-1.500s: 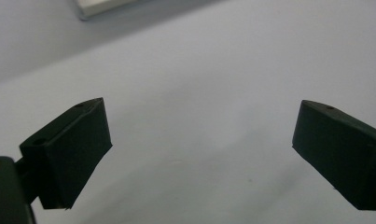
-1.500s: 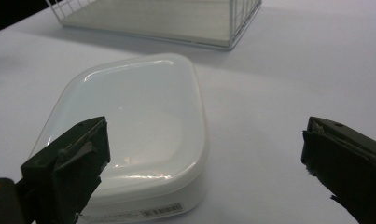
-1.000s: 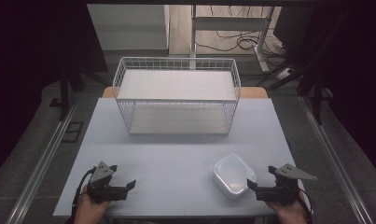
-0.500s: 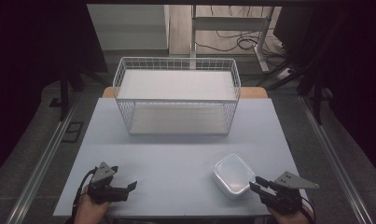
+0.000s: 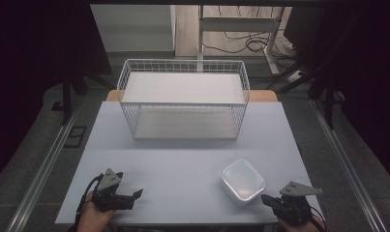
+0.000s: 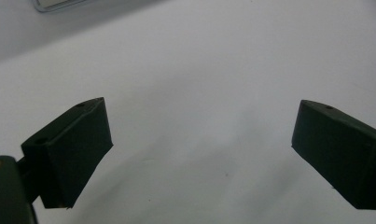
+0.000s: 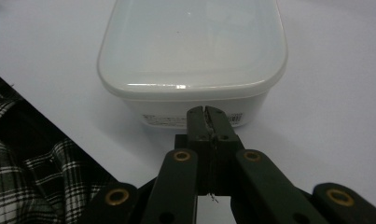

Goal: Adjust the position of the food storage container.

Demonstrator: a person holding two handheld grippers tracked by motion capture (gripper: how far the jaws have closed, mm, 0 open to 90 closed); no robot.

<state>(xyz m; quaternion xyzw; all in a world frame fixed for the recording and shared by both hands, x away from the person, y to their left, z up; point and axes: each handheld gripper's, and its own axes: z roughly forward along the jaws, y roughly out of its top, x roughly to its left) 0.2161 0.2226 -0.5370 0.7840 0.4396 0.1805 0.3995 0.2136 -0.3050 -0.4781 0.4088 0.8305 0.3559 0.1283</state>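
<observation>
A white lidded plastic container [image 5: 243,181] sits on the pale table near its front right. In the right gripper view the container [image 7: 190,56] lies just ahead of my right gripper [image 7: 207,111], whose jaws are pressed together with nothing between them. In the high view that right gripper [image 5: 267,199] sits at the front right corner, pointing left towards the container. My left gripper [image 5: 134,194] rests at the front left, jaws spread wide. Its black fingers [image 6: 71,149] stand far apart over bare table in the left gripper view.
A white wire basket [image 5: 184,99] stands at the back middle of the table [image 5: 183,159]. The table's front edge runs close under both hands. A checked sleeve [image 7: 31,172] shows past the table edge. Dark floor and cables lie beyond the table.
My right gripper has drawn back towards the front right corner and turned towards the container. The left gripper and the container have stayed put.
</observation>
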